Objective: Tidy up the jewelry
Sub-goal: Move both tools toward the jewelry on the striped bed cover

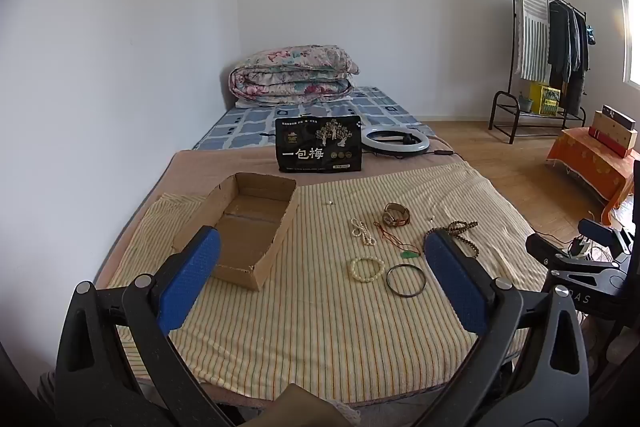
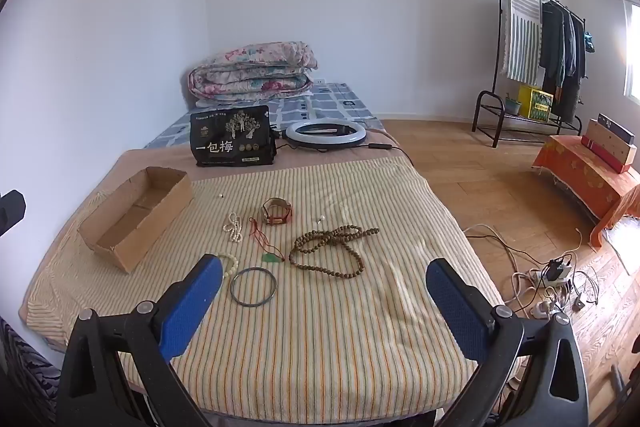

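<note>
An open cardboard box (image 1: 248, 227) (image 2: 136, 215) lies empty on the striped cloth (image 1: 320, 327) (image 2: 340, 339), left of the jewelry. Spread out to its right are a dark bangle (image 1: 406, 279) (image 2: 253, 286), a cream bead bracelet (image 1: 368, 269) (image 2: 231, 264), a white bead string (image 1: 363, 231) (image 2: 233, 227), a watch (image 1: 396, 215) (image 2: 276, 211), a red cord with a green pendant (image 1: 408, 254) (image 2: 271, 257) and a long brown bead necklace (image 1: 460, 229) (image 2: 336, 247). My left gripper (image 1: 322, 247) and right gripper (image 2: 324, 277) hover open above the near part of the cloth, holding nothing.
A black snack bag (image 1: 319, 149) (image 2: 233, 142) and a ring light (image 1: 395, 140) (image 2: 325, 134) sit behind the cloth, a folded quilt (image 1: 292, 75) farther back. Cables and a power strip (image 2: 554, 277) lie on the wooden floor at right. A clothes rack (image 2: 536, 59) stands by the wall.
</note>
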